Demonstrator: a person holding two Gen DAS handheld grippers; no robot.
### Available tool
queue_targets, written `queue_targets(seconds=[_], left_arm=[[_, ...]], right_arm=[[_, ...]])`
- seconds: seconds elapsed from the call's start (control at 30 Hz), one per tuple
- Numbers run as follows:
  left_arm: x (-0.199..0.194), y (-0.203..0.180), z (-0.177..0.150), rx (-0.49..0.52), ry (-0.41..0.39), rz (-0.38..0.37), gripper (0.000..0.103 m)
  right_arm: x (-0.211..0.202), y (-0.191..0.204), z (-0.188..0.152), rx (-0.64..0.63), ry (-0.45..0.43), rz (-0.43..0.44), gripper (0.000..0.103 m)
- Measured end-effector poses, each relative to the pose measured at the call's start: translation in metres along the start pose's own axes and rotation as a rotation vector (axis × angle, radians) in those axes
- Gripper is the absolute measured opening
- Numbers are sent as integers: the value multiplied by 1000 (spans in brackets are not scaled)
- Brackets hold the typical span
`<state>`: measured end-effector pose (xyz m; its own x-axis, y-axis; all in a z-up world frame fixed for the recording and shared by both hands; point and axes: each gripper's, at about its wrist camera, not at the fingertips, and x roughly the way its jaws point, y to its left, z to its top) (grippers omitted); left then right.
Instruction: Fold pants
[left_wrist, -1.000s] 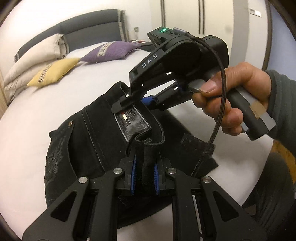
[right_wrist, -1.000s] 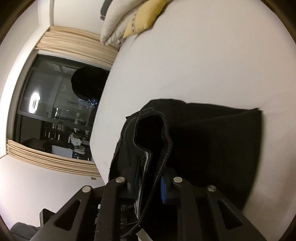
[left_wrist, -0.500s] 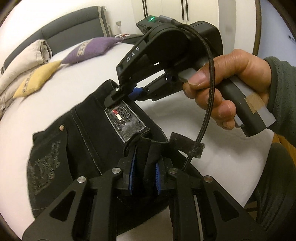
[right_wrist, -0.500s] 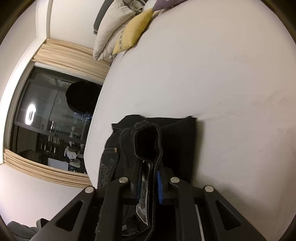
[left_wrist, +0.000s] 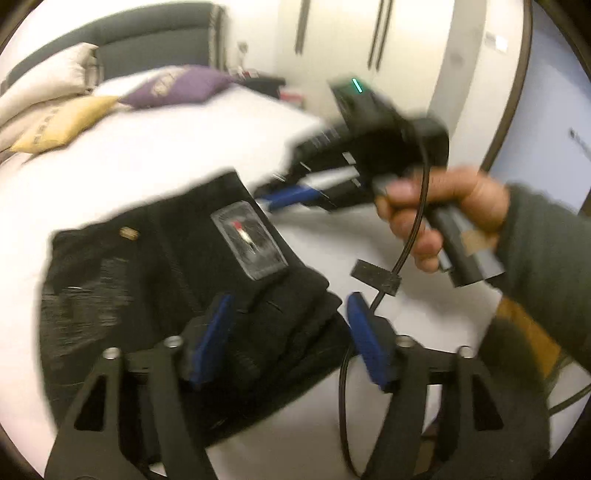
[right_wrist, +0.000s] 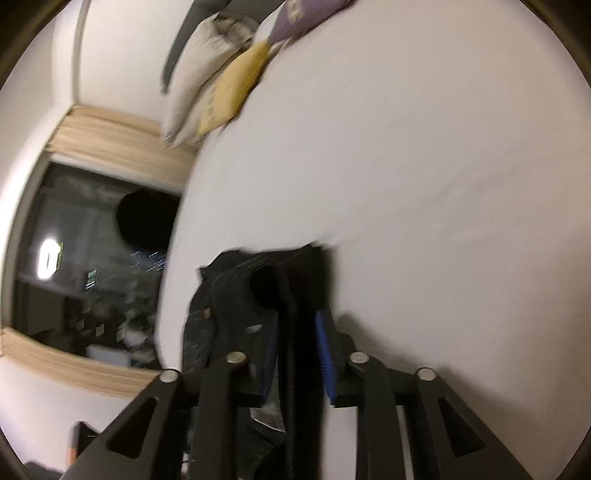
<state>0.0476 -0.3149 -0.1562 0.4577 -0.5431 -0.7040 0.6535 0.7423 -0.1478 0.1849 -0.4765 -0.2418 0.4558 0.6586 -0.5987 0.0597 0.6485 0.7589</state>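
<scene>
The black pants (left_wrist: 177, 295) lie on the white bed (left_wrist: 166, 162) as a compact bundle, waistband and its patch facing up, near the bed's near edge. To my eye the fold is nearly done: the fabric is already stacked in several layers, and what seems left is for you to let go, draw both tools clear and perhaps flatten the top layer. How the far side of the bundle lies I cannot tell through the blur.

Your left tool (left_wrist: 291, 336) is opening. Its blue pads (left_wrist: 218, 332) stand well apart, with the thick folded edge of the pants between them but no longer pinched; the right-hand pad is clear of the cloth, over bare sheet. It points down at a slant onto the near corner of the bundle.

Your right tool (right_wrist: 295, 354) is opening too, less widely. A ridge of the black cloth stands between its pads (right_wrist: 325, 354), and the gap beside the right pad suggests the grip is coming off, though the blur keeps me from being sure the left pad is free. In the left wrist view your right hand (left_wrist: 439, 218) holds that tool's handle at the far right of the pants, sleeve to the right, the tool angled down toward the waistband's far corner, with a black cable (left_wrist: 406, 251) hanging from it across the sheet.

Pillows (left_wrist: 62, 118) sit well apart at the far left of the bed.
</scene>
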Motion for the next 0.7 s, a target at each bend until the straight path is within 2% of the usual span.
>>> queue_targets(seconds=[0.07, 0.17, 0.23, 0.3, 0.4, 0.47, 0.5, 0.53, 0.57, 0.63, 0.67, 0.7], left_arm=[[-27, 18, 3, -41, -53, 5, 73], [-48, 59, 1, -119, -105, 71, 77], [-49, 89, -1, -172, -96, 128, 77], [-50, 115, -10, -228, -71, 138, 77], [-38, 126, -17, -194, -47, 163, 77], [-10, 126, -27, -191, 18, 160, 77], [6, 125, -32, -197, 60, 155, 77], [19, 125, -40, -197, 97, 163, 77], [22, 122, -45, -188, 96, 176, 77], [25, 117, -48, -160, 75, 194, 77], [25, 120, -49, -166, 75, 187, 77], [20, 123, -47, -181, 69, 170, 77]], right_arm=[[-15, 9, 1, -29, -27, -7, 30], [-28, 45, 1, -89, -42, 101, 31], [-25, 74, -4, -137, -35, 204, 41], [-16, 90, -13, -151, -16, 280, 43], [9, 91, -47, -125, 47, 354, 43], [25, 70, -69, -76, 80, 323, 43], [37, 49, -82, -20, 107, 245, 41], [41, 28, -90, 22, 109, 207, 13], [40, 13, -95, 56, 90, 217, 0], [26, -13, -99, 148, 48, 259, 0], [19, -11, -97, 138, 37, 240, 3], [11, -5, -93, 103, 27, 202, 11]])
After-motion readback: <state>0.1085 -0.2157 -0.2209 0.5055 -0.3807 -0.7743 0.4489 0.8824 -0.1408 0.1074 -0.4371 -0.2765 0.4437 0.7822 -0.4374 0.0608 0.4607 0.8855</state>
